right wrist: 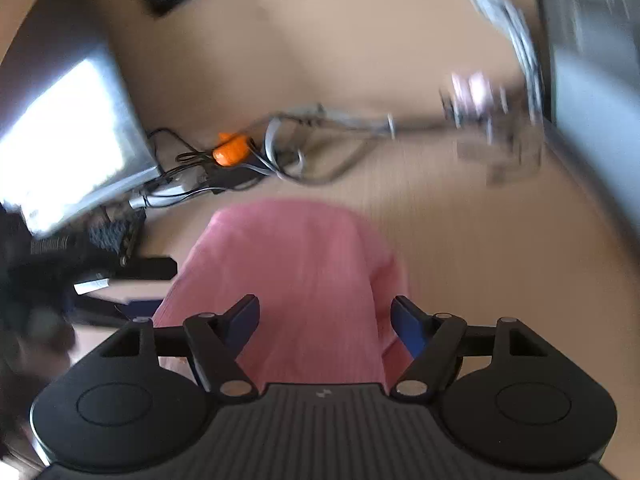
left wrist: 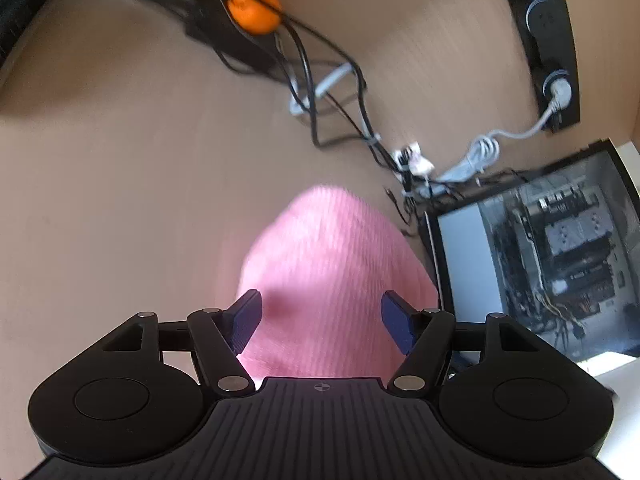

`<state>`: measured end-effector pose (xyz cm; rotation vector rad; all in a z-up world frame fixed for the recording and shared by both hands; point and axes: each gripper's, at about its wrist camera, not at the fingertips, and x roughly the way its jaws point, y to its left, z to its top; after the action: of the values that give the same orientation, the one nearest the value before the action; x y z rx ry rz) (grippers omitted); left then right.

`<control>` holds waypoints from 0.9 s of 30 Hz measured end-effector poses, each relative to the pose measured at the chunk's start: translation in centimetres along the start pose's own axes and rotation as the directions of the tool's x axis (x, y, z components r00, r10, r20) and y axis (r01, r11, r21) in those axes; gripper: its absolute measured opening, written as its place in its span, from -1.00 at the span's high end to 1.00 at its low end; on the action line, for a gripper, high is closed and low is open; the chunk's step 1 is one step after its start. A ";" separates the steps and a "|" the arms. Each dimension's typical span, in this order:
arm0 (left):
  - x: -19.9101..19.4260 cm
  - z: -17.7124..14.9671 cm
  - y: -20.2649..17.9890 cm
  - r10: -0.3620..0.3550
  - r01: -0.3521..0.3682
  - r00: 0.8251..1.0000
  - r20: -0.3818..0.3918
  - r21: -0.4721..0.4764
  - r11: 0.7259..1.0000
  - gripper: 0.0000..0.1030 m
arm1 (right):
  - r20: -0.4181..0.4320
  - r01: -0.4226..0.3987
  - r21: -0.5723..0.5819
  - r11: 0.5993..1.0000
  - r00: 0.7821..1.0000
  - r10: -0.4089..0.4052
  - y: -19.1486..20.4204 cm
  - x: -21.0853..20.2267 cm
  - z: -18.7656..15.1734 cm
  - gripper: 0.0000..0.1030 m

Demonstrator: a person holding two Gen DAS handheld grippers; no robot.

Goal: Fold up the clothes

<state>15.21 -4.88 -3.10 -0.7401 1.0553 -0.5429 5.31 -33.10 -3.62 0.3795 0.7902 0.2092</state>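
Observation:
A pink ribbed garment [left wrist: 332,248] lies bunched on the light wooden table [left wrist: 120,180], directly ahead of my left gripper [left wrist: 321,300]. Its blue pads [left wrist: 244,320] stand wide apart on either side of the cloth and do not press on it. In the right wrist view the same pink garment [right wrist: 288,248] stretches away from my right gripper [right wrist: 325,304], whose jaws are also spread with the cloth lying between and under them, not pinched. The near part of the garment is hidden under both gripper bodies.
A tangle of black and white cables [left wrist: 320,92] with an orange object [left wrist: 254,8] lies beyond the garment. A glass-sided computer case [left wrist: 552,248] stands to the right, with a black power strip [left wrist: 548,40] behind it. A bright screen [right wrist: 68,140] and dark clutter [right wrist: 80,264] sit to the left.

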 end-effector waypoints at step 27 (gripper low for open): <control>-0.2 -1.6 -7.8 -0.086 0.095 0.995 -0.048 0.232 0.968 -0.56 | -0.007 0.224 -0.183 0.957 0.973 -0.229 -3.7 -1.6 -3.0 -0.25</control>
<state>13.23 -10.22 2.51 -0.5727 0.9749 -0.7486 2.23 -36.19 -6.01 0.1123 0.8286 0.0707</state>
